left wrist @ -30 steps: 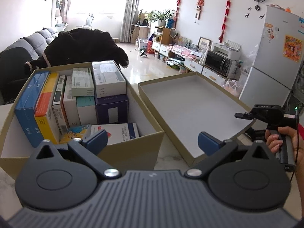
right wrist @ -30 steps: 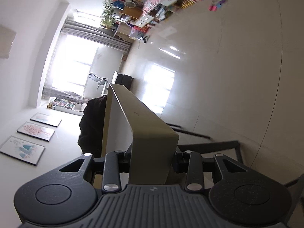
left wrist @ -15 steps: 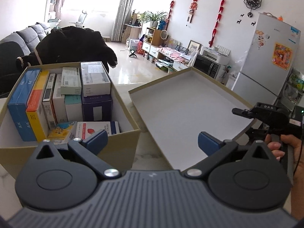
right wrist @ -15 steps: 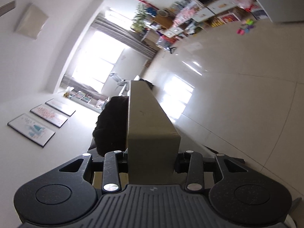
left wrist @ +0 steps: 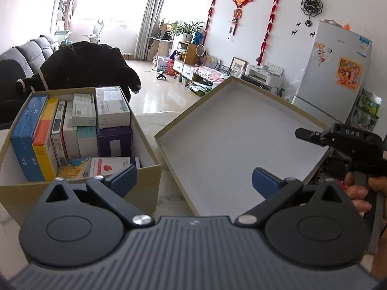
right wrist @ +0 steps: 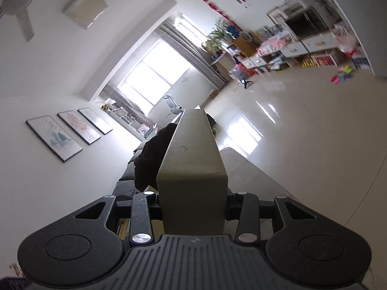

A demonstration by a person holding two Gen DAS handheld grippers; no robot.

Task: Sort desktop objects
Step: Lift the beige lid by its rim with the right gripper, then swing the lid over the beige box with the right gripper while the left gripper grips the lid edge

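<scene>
one lid (left wrist: 232, 145) edge higher, more tilted

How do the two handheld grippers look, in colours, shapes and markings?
The left gripper has a dark ribbed body, two round black discs, silver pivot screws and blue fingers. The right gripper is black with a pistol-style handle and white letters "DAS".
</scene>
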